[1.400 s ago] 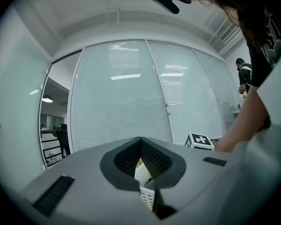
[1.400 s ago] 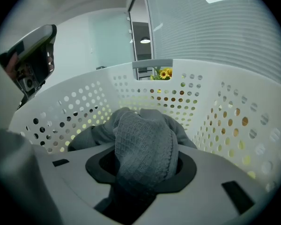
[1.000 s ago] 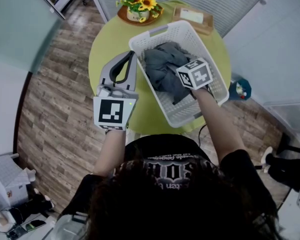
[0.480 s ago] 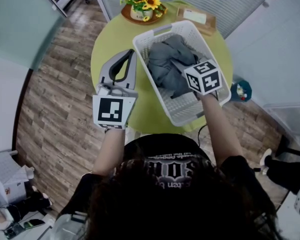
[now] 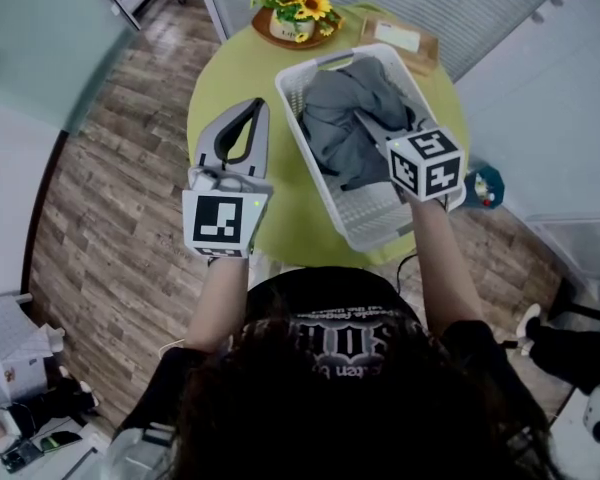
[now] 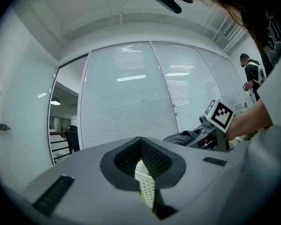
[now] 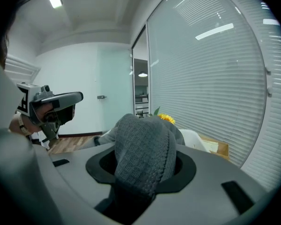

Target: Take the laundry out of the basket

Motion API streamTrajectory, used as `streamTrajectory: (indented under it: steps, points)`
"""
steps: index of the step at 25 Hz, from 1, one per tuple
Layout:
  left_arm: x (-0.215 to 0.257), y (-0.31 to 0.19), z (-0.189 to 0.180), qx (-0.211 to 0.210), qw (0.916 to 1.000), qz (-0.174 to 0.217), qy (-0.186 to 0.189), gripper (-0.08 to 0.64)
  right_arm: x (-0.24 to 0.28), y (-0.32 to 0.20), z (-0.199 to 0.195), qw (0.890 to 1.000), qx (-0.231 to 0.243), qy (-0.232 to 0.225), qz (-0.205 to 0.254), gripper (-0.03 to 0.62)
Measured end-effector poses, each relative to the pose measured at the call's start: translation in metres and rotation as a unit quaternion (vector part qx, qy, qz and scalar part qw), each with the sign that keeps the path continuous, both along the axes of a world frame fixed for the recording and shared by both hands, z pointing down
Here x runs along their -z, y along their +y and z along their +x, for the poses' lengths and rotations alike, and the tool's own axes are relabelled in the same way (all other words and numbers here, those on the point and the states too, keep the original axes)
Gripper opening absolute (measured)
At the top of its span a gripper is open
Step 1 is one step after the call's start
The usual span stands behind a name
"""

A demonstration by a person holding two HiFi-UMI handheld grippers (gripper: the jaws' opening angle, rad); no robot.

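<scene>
A white laundry basket (image 5: 380,218) stands on the round yellow-green table (image 5: 280,218). A grey knitted garment (image 5: 340,118) lies bunched in it. My right gripper (image 5: 395,140) hovers over the basket's near right side, shut on a fold of that garment. In the right gripper view the grey knit (image 7: 145,149) fills the space between the jaws of the right gripper (image 7: 143,172). My left gripper (image 5: 260,106) hangs over the table just left of the basket, its jaws together and empty. In the left gripper view of the left gripper (image 6: 141,139), a bit of basket lattice (image 6: 147,189) shows through the jaws' gap.
A pot of sunflowers (image 5: 302,8) on a brown plate and a flat wooden box (image 5: 400,40) stand at the table's far edge. Wood floor surrounds the table, with a blue object (image 5: 485,183) on it to the right. A blinds-covered glass wall lies beyond.
My right gripper has risen and drifted right, drawing a fold of the grey garment up from the pile. The left gripper has stayed about where it was.
</scene>
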State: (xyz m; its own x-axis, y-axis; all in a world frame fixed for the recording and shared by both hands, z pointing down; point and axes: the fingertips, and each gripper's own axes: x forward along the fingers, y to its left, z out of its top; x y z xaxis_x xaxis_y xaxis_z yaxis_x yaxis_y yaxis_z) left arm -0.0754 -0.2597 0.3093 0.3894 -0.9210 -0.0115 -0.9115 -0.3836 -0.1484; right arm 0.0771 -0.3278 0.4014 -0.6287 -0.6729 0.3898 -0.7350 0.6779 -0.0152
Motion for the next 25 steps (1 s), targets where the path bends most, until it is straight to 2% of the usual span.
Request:
streamTrajectory:
  steps: [6, 17, 25]
  points:
    - [0.000, 0.002, -0.007, 0.007, 1.0000, -0.001, 0.002, -0.002, 0.038, 0.001, -0.005, 0.999, -0.004, -0.028, 0.038, 0.187]
    - [0.006, 0.011, -0.029, 0.032, 0.9995, 0.006, 0.001, -0.002, 0.083, 0.002, -0.021, 0.995, 0.000, -0.059, 0.074, 0.184]
    - [0.014, 0.022, -0.047, 0.054, 0.9984, 0.013, 0.001, -0.002, 0.123, 0.011, -0.040, 0.990, 0.018, -0.071, 0.124, 0.183]
